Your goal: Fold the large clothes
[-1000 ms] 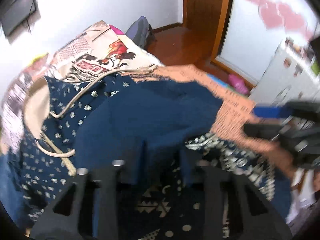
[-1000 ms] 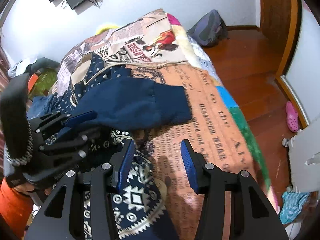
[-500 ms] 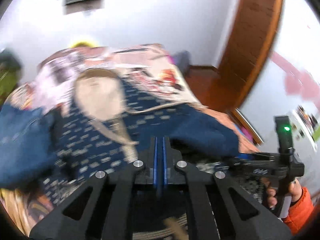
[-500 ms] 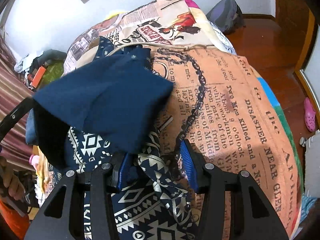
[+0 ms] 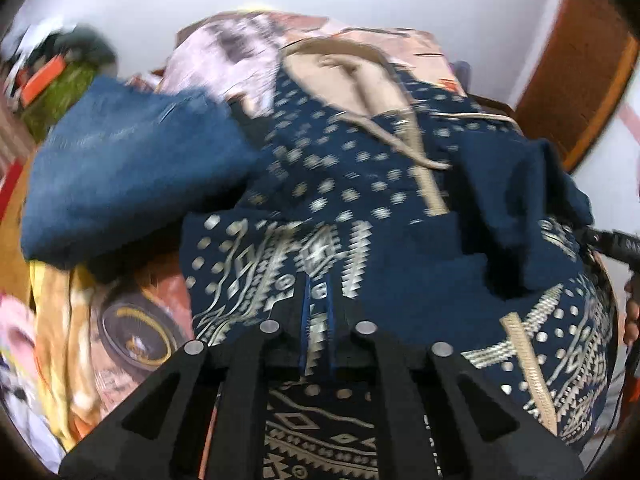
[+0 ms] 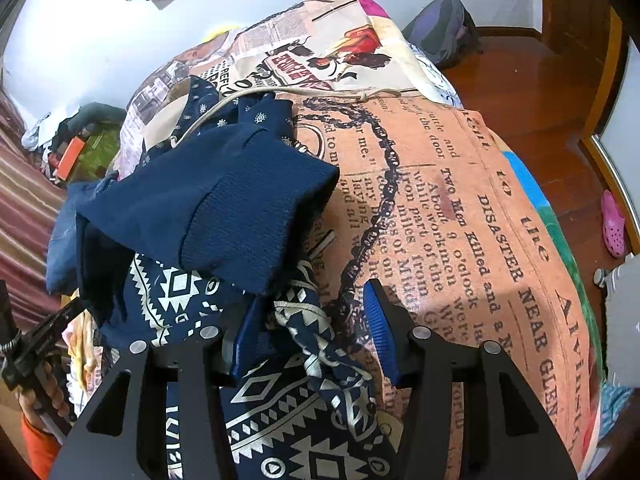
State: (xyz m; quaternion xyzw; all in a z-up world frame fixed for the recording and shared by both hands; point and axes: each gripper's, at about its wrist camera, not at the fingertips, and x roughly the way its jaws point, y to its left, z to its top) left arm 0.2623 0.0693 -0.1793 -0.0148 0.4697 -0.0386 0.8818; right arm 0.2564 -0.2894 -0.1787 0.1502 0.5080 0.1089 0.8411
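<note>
Since the earlier left wrist frame, the view is being swung across the bed [image 6: 500,208], so that the patterned garment [image 5: 360,184] is now being seen in the centre rather than the lower left, with the dark sleeve [image 5: 516,200] now at the right. In the right wrist view, that sleeve [image 6: 224,208] is now being seen lifted and folded over the garment in the centre left, where it was lying flat a second ago.

The left gripper [image 5: 317,312] is being shown at the lower centre with its jaws opening slightly, a narrow slit being left between the blue pads; cloth is being seen through the slit, but whether it is being pinched cannot be told, as the picture is blurred.

The right gripper [image 6: 310,332] is being held about half open at the lower centre of its view. A fold of the garment [image 6: 304,364] is lying between its pads, the left one being pressed against the cloth, the right one standing clear over the printed bedspread.

A blue folded cloth [image 5: 128,176] is being seen at the left of the left wrist view, beside the garment.
</note>
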